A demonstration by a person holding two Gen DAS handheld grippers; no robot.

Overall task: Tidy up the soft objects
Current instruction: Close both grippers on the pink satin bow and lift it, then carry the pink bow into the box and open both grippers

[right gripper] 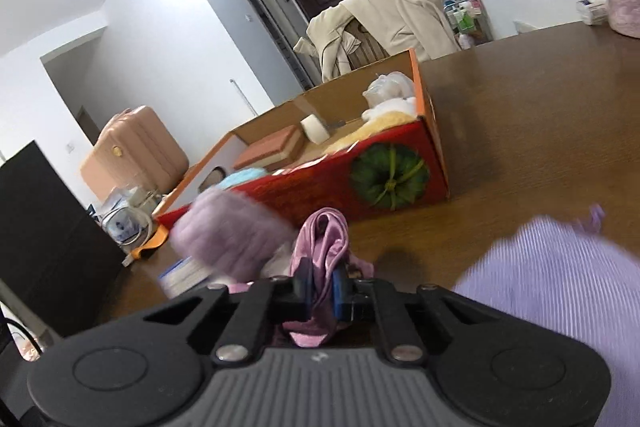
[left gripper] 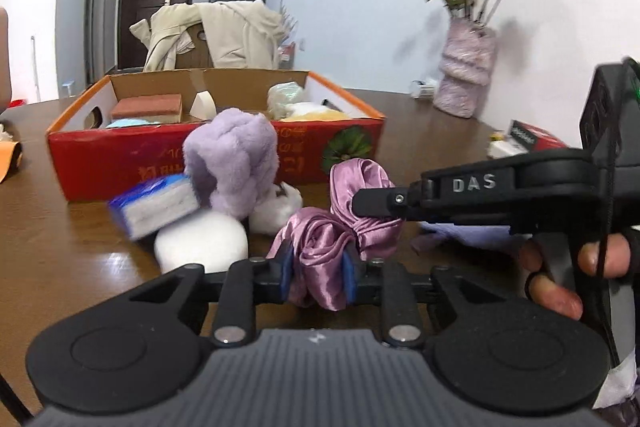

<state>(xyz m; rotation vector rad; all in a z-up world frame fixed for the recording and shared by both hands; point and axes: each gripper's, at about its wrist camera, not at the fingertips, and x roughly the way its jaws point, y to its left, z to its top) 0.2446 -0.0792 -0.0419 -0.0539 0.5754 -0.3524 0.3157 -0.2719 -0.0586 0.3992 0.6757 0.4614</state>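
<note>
My left gripper [left gripper: 316,277] is clamped on one end of the pink satin cloth [left gripper: 320,247]; my right gripper [right gripper: 320,289] pinches its other end, blue pads tight on the fabric. The cloth runs as a twisted rope up and to the right from the left tongs, held over the wooden table [left gripper: 80,235]. Just left sit a fluffy lilac scrunchie [left gripper: 232,163], a blue sponge [left gripper: 154,205] and a white pad [left gripper: 202,245]. Behind stands the red cardboard box [left gripper: 120,159].
</note>
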